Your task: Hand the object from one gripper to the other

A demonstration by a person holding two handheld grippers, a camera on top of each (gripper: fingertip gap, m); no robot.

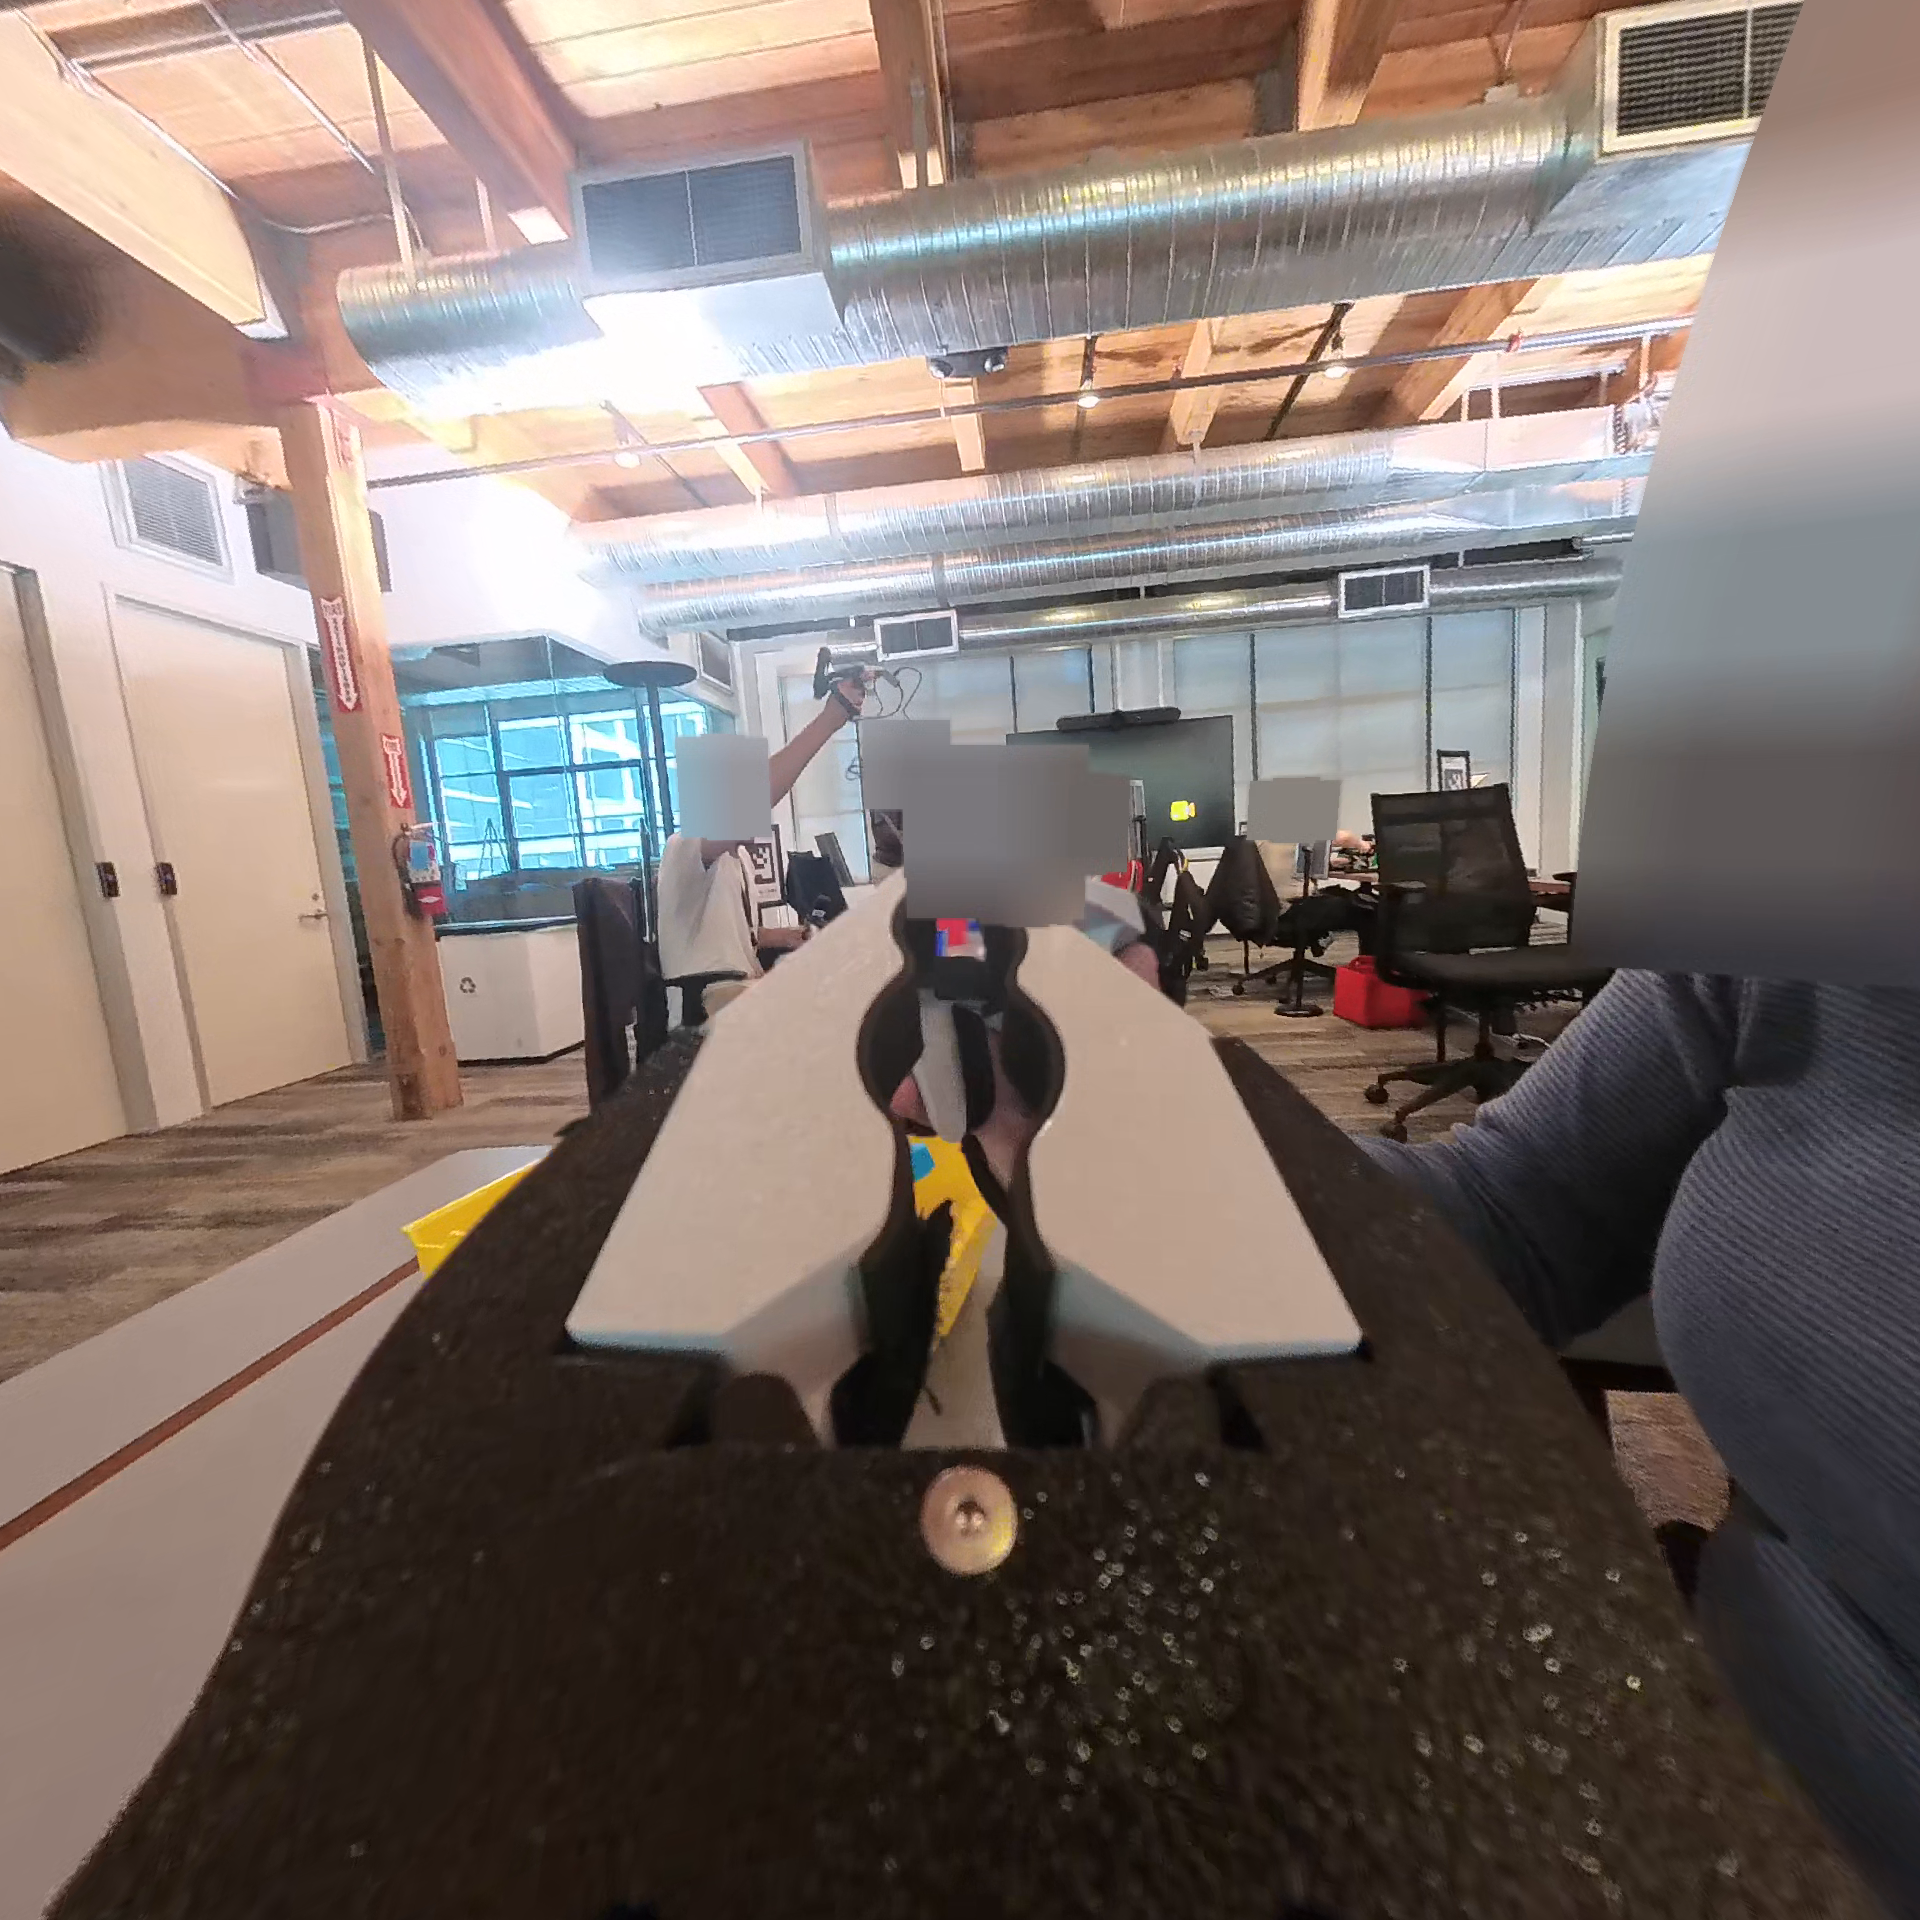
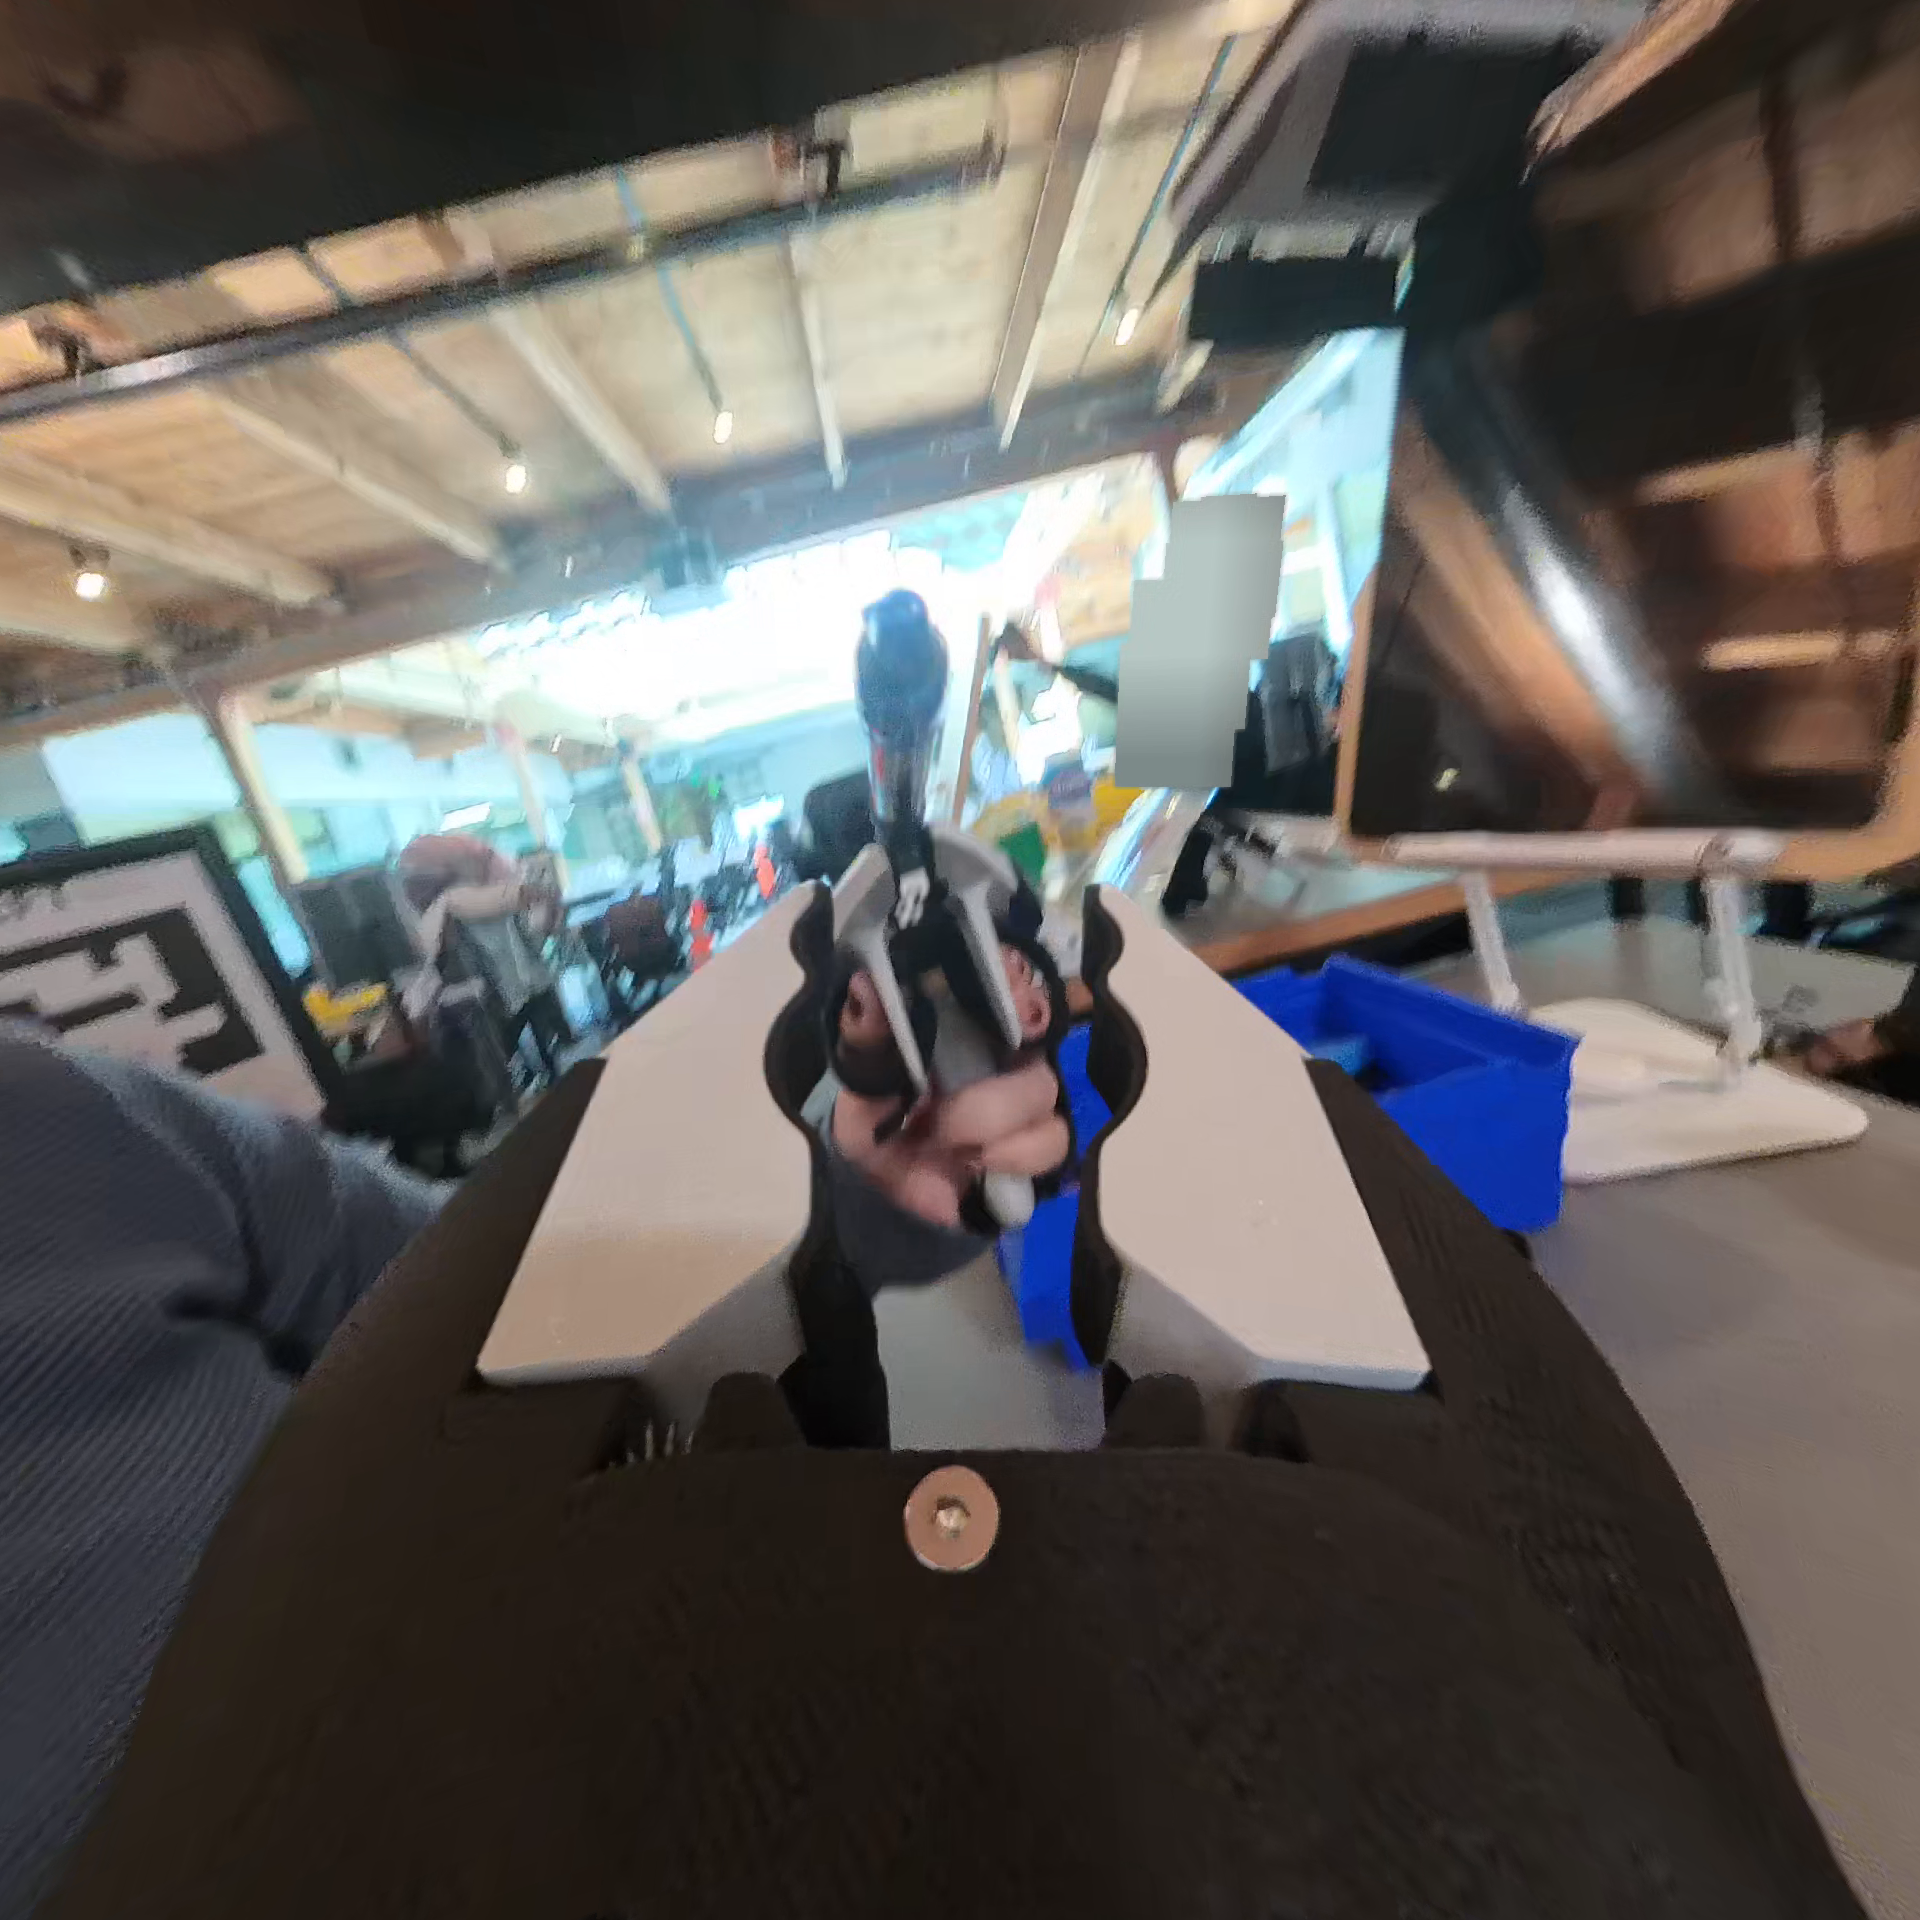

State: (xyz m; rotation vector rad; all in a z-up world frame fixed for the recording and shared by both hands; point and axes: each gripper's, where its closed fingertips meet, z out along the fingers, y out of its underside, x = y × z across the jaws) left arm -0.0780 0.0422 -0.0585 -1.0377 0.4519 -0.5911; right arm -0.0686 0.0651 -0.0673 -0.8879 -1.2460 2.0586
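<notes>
The left tongs point(image 2: 920, 914) grip a dark, glossy handled object point(image 2: 900, 717) upright in mid-air. The right tongs point(image 2: 951, 945) gape empty, facing it; next they must close around it.

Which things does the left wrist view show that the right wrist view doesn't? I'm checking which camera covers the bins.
Only the left wrist view: a yellow bin on the table below the left gripper. Only the right wrist view: a blue bin, a white stand, and the dark object rising clear of the left gripper's grip. Both: the grey table, the person's blue sleeve and a wooden ceiling.
</notes>
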